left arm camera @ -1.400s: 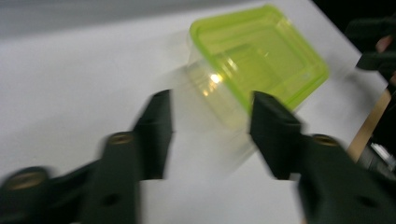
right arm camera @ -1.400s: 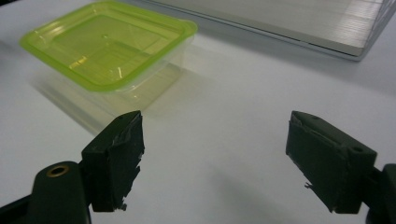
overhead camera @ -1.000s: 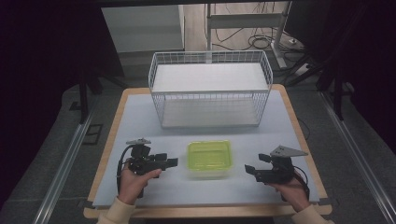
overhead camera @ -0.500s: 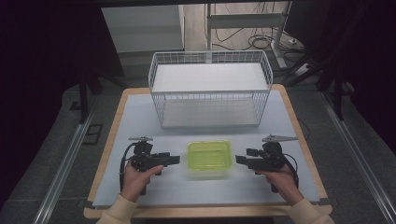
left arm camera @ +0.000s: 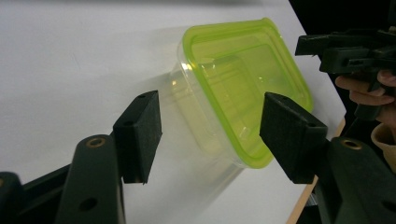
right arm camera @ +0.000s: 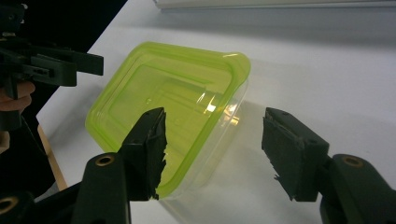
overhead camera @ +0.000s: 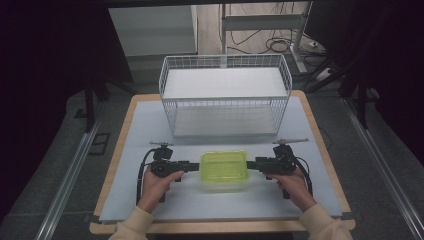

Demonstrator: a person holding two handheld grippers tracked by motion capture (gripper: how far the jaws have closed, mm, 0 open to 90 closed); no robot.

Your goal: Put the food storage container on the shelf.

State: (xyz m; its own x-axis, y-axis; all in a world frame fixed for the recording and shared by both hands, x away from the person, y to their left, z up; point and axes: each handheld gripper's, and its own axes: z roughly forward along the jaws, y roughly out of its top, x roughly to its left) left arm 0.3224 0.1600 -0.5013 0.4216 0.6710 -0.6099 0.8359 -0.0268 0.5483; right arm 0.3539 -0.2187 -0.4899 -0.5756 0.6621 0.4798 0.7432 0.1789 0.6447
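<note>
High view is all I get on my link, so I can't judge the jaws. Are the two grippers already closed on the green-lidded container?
Observer: No. In the left gripper view, the left gripper stands open, pads on either side of the container.
Operator: And the right one?
Observer: The right gripper is open too, its jaws straddling the container's near end.
Operator: Anything worn?
Observer: The right gripper's pads look ragged and torn at the edges.
Operator: Is the lid seated?
Observer: The green lid sits flat on the clear tub.
</note>
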